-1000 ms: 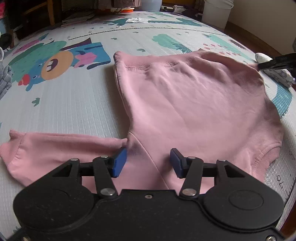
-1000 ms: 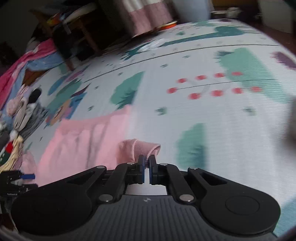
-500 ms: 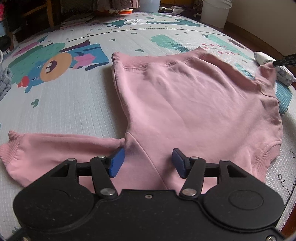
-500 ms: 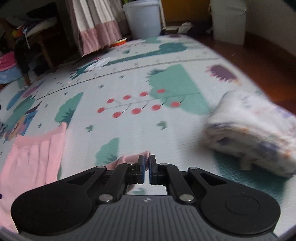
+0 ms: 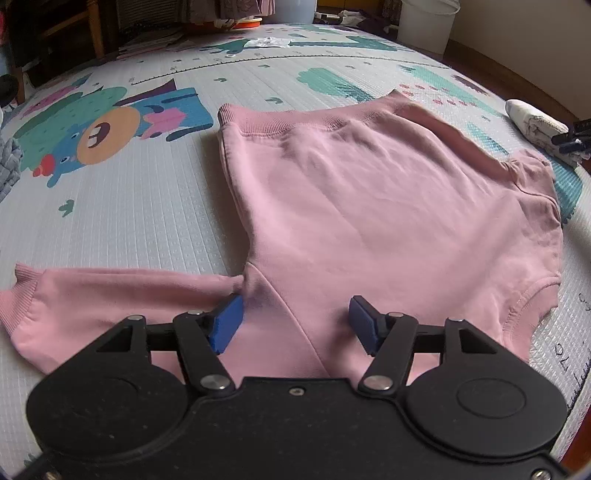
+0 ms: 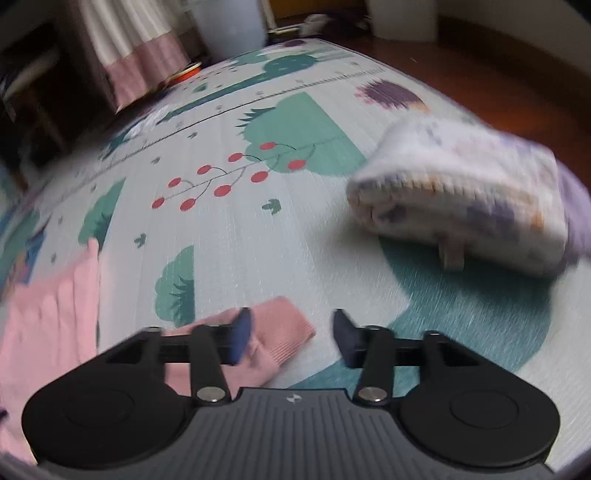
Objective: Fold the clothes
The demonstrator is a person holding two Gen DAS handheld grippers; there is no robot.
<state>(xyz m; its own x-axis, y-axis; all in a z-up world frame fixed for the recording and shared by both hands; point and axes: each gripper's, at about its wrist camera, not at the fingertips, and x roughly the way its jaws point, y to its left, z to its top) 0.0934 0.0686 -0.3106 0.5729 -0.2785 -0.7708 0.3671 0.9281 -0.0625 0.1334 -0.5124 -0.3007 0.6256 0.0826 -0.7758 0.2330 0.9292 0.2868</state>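
Surface: a printed play mat (image 5: 147, 206) with cartoon animals, green trees and red cherries is laid over a brown wooden floor (image 6: 491, 70).
Room: a striped curtain with a pink hem (image 6: 140, 55), pale bins (image 5: 424, 22) and dark wooden furniture (image 5: 74, 33) are seen along the far edge of the mat.
Garment: a pink sweatshirt (image 5: 369, 206) is spread flat on the mat, one sleeve extended to the left, the other ending in a ribbed cuff (image 6: 284, 328).
Left gripper (image 5: 295, 321): the jaws are opening, set fairly wide just above the sweatshirt near the armpit seam; nothing is pinched.
Right gripper (image 6: 291, 332): the jaws are opening; the cuff lies between them, beside the left pad and apart from the right pad.
Neighbouring item: a folded white printed cloth (image 6: 465, 206) rests on the mat near the cuff.
Obscured: the right wrist view is motion-blurred; the lower sweatshirt is covered by the left gripper body; a grey fabric (image 5: 7, 166) is cut off at the frame edge.
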